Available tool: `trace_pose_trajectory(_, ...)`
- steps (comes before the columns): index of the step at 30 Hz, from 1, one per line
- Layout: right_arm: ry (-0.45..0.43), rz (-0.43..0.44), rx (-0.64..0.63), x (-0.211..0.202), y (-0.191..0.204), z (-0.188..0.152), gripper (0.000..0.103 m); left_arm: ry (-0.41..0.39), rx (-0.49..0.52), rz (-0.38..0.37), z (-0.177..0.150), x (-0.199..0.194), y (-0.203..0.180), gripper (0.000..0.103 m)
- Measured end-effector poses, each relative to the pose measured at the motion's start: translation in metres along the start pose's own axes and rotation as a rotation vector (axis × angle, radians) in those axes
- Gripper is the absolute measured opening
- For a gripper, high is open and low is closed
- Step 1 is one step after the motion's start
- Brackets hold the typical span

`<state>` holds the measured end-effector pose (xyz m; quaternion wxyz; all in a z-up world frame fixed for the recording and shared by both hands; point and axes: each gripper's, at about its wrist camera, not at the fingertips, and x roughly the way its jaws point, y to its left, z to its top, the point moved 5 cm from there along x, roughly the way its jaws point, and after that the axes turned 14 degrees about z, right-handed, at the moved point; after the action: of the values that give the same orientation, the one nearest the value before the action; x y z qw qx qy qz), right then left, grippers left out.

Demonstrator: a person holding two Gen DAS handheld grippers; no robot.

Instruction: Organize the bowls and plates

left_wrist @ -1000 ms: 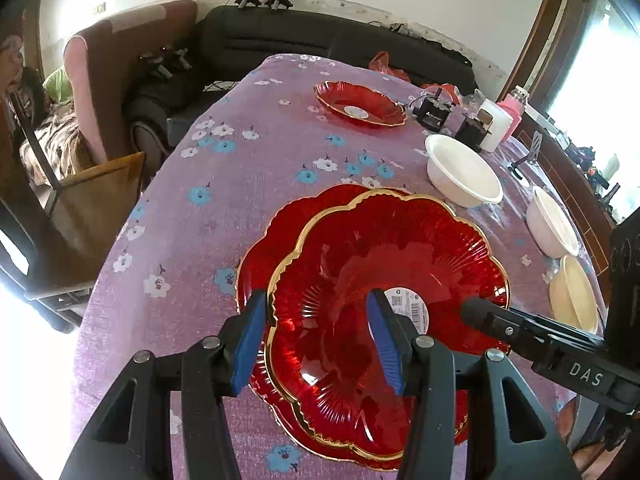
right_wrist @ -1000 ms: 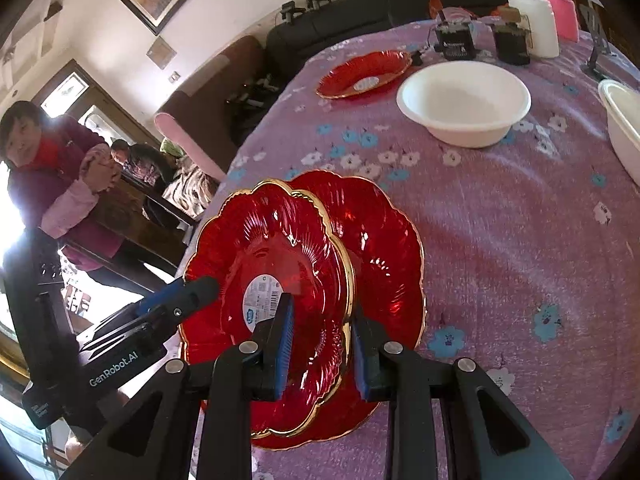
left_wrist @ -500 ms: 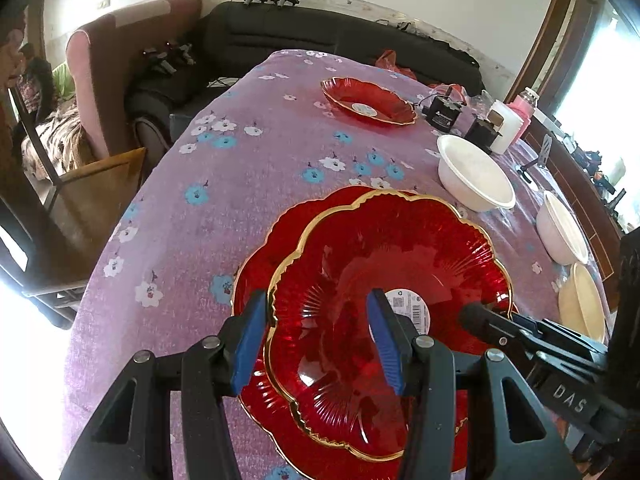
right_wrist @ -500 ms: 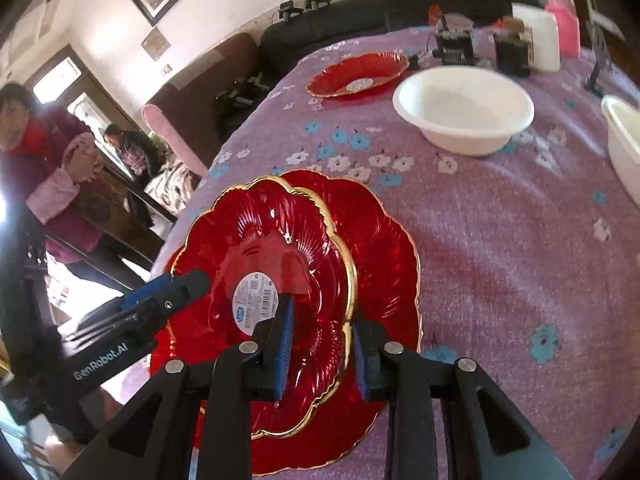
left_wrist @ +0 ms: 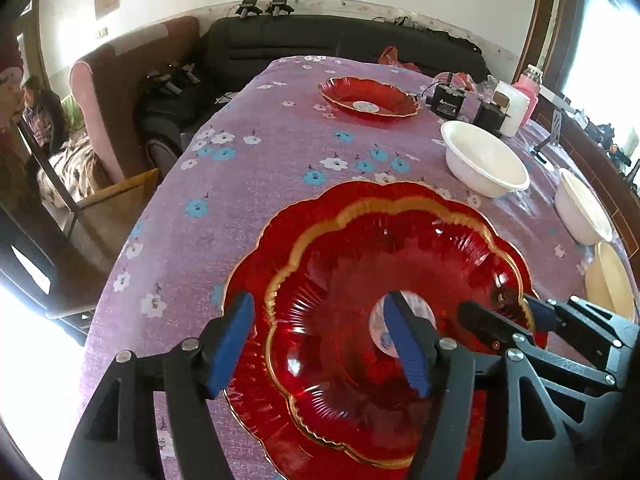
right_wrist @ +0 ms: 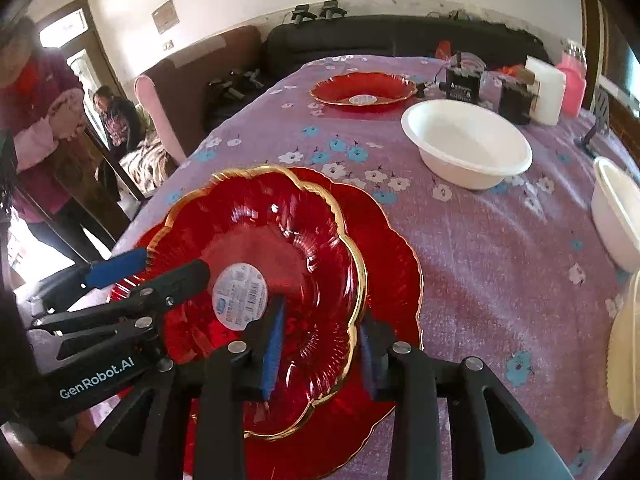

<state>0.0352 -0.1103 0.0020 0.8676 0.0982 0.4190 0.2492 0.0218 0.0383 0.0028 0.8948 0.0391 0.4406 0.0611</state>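
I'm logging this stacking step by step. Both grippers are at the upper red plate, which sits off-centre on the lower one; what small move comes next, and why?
Probably nudge the upper red plate toward the white bowl side until centred. It overhangs the lower red plate on the left, while the right gripper straddles its rim and the left gripper spans its other edge.

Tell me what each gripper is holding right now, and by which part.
Both straddle the upper red plate at its gold rim: right gripper on its near-right edge, left gripper on its left edge. Firm contact cannot be told.
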Motion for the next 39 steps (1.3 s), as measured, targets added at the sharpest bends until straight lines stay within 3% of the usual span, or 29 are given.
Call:
trace_pose_trajectory(4, -0.016, -0.033, -0.029, -0.004, 0.001, 0.001, 0.041, -0.001, -0.004, -0.008, 0.000, 0.000, 0.001, 0.067)
trace_pose_trajectory(19, -0.071, 0.130, 0.103, -0.032, -0.016, 0.006, 0.043, -0.023, -0.010, -0.037, 0.000, -0.012, -0.004, 0.067)
trace_pose_trajectory(24, -0.109, 0.143, 0.122, -0.046, -0.022, 0.009, 0.043, -0.025, -0.014, -0.040, 0.000, -0.015, -0.005, 0.068)
trace_pose_trajectory(32, -0.137, 0.158, 0.224, -0.057, -0.055, 0.008, 0.043, -0.035, 0.011, -0.072, 0.000, -0.026, -0.019, 0.068)
trace_pose_trajectory(39, -0.158, 0.150, 0.315, -0.069, -0.093, 0.014, 0.043, -0.008, 0.045, -0.143, 0.000, -0.031, -0.039, 0.067)
